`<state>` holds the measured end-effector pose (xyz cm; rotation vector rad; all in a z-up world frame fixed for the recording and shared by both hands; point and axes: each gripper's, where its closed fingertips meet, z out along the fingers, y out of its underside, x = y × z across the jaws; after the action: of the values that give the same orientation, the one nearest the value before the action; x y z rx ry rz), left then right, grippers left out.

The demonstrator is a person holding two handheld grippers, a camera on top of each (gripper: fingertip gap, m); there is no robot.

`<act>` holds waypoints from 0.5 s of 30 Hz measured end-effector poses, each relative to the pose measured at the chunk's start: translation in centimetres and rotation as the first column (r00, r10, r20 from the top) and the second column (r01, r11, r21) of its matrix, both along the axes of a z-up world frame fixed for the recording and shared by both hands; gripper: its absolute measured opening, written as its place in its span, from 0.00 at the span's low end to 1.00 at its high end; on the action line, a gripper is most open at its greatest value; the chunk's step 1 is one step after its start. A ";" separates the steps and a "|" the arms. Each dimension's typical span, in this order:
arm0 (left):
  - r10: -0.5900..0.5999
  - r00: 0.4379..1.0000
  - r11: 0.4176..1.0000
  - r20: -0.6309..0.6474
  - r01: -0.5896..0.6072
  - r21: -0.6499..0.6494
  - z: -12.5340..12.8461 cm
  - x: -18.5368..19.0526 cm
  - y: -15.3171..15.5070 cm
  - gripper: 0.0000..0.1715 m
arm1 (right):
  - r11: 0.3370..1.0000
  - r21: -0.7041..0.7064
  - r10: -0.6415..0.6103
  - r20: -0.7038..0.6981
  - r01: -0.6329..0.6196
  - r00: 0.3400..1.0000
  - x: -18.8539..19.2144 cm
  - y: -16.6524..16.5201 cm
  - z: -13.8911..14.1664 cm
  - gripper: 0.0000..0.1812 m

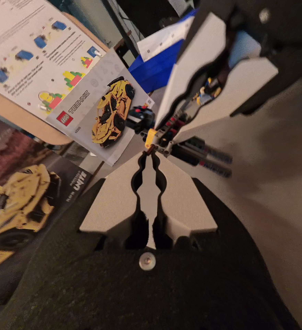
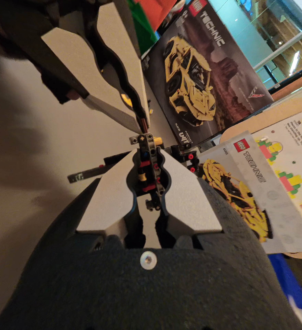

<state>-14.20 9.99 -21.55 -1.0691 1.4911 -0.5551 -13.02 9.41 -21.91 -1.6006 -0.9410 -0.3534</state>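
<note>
My left gripper (image 1: 148, 154) is shut on a thin brown axle (image 1: 150, 148) pinched at its fingertips. The axle's end meets a small brick assembly (image 1: 161, 141) of grey beams, red pins and a yellow piece. My right gripper (image 1: 165, 134) comes in from the upper right and is shut on that assembly. In the right wrist view my right gripper (image 2: 148, 151) clamps the assembly (image 2: 152, 160) upright between its fingers. The left gripper (image 2: 144, 131) reaches in from the upper left with the brown axle (image 2: 144, 125) touching the assembly's top. Both are held above a beige table (image 2: 57, 142).
A grey instruction booklet showing a yellow car (image 1: 103, 110) (image 2: 245, 187) lies on a printed sheet (image 1: 30, 44). A dark box with a yellow car (image 1: 21, 196) (image 2: 209, 71) stands behind. A black sub-assembly (image 1: 141, 116) (image 2: 187, 155), long black beams (image 1: 209, 157) and a blue bag (image 1: 155, 71) are nearby. The grippers are tip to tip, or close to it. The right tips stand about 25 centimetres off the yellow car (image 1: 103, 110). It turns up in the right wrist view (image 2: 234, 187) as well.
</note>
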 end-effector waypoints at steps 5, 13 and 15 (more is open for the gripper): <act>-0.112 0.990 0.881 0.083 0.138 -0.452 0.2 0.0 -0.7 0.05 | 0.997 -0.065 0.030 -0.277 -0.049 0.961 0.5 0.0 0.3 0.09; -0.261 0.959 0.842 0.110 0.281 -0.461 0.3 -0.2 -3.0 0.12 | 0.938 -0.223 0.046 -0.677 -0.264 0.734 0.7 -0.6 0.0 0.08; -0.213 0.972 0.884 0.098 0.234 -0.404 0.2 0.0 -2.5 0.08 | 0.915 -0.250 0.048 -0.713 -0.318 0.700 0.5 -0.9 -0.3 0.09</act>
<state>-14.16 7.52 -21.38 -1.1990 1.4971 -1.0927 -12.54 8.51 -22.22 -1.7396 -0.5684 0.5902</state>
